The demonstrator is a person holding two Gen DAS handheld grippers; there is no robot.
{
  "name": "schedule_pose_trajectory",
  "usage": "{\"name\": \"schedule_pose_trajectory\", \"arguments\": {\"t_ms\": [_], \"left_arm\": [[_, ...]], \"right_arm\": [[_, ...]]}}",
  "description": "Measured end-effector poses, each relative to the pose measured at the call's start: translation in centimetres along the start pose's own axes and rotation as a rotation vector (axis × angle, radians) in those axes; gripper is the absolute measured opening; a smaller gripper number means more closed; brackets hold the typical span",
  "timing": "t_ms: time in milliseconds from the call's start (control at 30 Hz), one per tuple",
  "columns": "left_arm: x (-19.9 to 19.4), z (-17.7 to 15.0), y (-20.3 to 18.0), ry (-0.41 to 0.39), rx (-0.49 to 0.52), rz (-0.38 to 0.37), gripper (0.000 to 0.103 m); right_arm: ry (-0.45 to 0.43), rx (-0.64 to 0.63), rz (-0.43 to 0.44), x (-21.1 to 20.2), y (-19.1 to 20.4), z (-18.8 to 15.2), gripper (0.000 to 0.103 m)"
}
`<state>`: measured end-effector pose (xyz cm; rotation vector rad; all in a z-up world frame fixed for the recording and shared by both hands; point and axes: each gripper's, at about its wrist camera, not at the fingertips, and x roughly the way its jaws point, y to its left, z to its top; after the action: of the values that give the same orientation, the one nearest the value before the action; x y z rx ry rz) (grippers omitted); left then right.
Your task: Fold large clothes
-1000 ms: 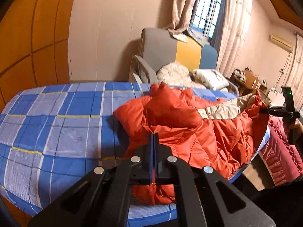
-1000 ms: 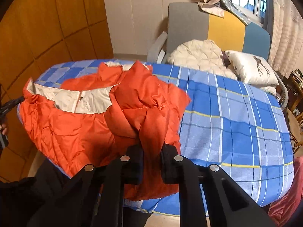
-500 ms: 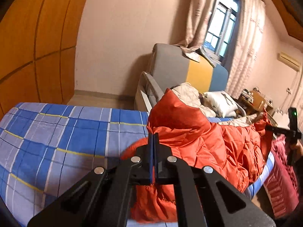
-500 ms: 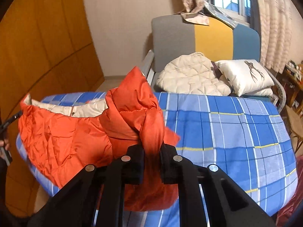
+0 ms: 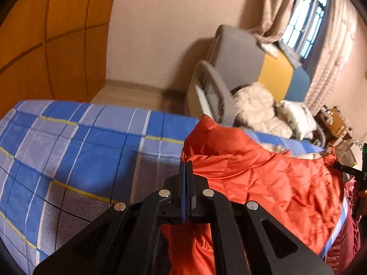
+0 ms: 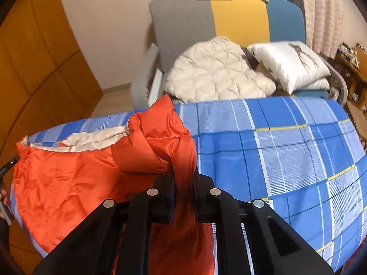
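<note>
An orange quilted jacket (image 5: 270, 176) with a cream lining (image 6: 96, 138) is held up over the near edge of a table under a blue checked cloth (image 5: 87, 142). My left gripper (image 5: 186, 167) is shut on one edge of the jacket, which hangs below it. My right gripper (image 6: 183, 176) is shut on a bunched fold of the jacket (image 6: 158, 146) at its other end. The jacket stretches between the two grippers. The right gripper also shows at the far right of the left wrist view (image 5: 353, 173). The checked cloth fills the right of the right wrist view (image 6: 286, 146).
Behind the table stands a grey, yellow and blue sofa (image 6: 229, 16) with a cream quilted garment (image 6: 218, 71) and a white pillow (image 6: 289, 61). Orange wooden panels (image 5: 45, 45) line the left wall. A window with curtains (image 5: 300, 27) and a cluttered side table (image 5: 332, 123) are at the right.
Both grippers have lifted and pulled the jacket up and back toward the near table edge. More bare checked cloth now shows beyond the jacket, which is stretched out flatter between the grippers.
</note>
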<state>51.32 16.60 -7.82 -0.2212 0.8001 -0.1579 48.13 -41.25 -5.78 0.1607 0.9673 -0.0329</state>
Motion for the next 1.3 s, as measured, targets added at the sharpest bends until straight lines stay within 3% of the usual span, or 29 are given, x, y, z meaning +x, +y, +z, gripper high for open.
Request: {"name": "schedule_pose_trajectory", "arguments": {"t_ms": [233,333,367,467,567,700,800,1000,1200,1300], "left_arm": [[5.5,-1.8,0.4,0.128,-0.011,0.120,0.001],[5.9,-2.3,0.6,0.141,-0.027,0.165,0.004],[5.5,-2.3,0.9,0.131,-0.053,0.136,0.004],[3.6,-2.1,1.3,0.076,-0.082,0.141,0.034],[0.7,-1.4,0.9,0.001,-0.082,0.123,0.037],[-3.2,-0.7,-2.0,-0.078,-0.014,0.054,0.044],[-5.0,-1.0,-5.7,-0.095,0.081,-0.013,0.044],[-4.9,-3.3,-13.4,-0.031,0.206,-0.146,0.044],[-2.4,-5.7,-18.6,0.051,0.263,-0.190,0.044],[-0.8,-6.4,-20.0,0.080,0.284,-0.172,0.044]], "right_arm": [[0.104,0.057,-0.058,5.5,-0.9,-1.3,0.012],[0.109,0.066,-0.061,6.0,-1.0,-1.6,0.012],[0.102,0.065,-0.054,5.7,-1.0,-1.7,0.014],[0.074,0.070,-0.066,4.5,-1.3,-1.6,0.034],[0.018,0.071,-0.060,2.6,-1.2,-1.6,0.050],[-0.049,0.040,-0.050,-0.3,0.2,-1.6,0.051],[-0.069,-0.012,0.025,-2.5,2.9,-2.1,0.051],[-0.013,-0.136,0.179,-3.6,10.0,-4.4,0.051],[0.030,-0.212,0.187,-2.2,13.9,-6.1,0.051],[0.042,-0.226,0.157,-1.2,14.4,-6.2,0.051]]}}
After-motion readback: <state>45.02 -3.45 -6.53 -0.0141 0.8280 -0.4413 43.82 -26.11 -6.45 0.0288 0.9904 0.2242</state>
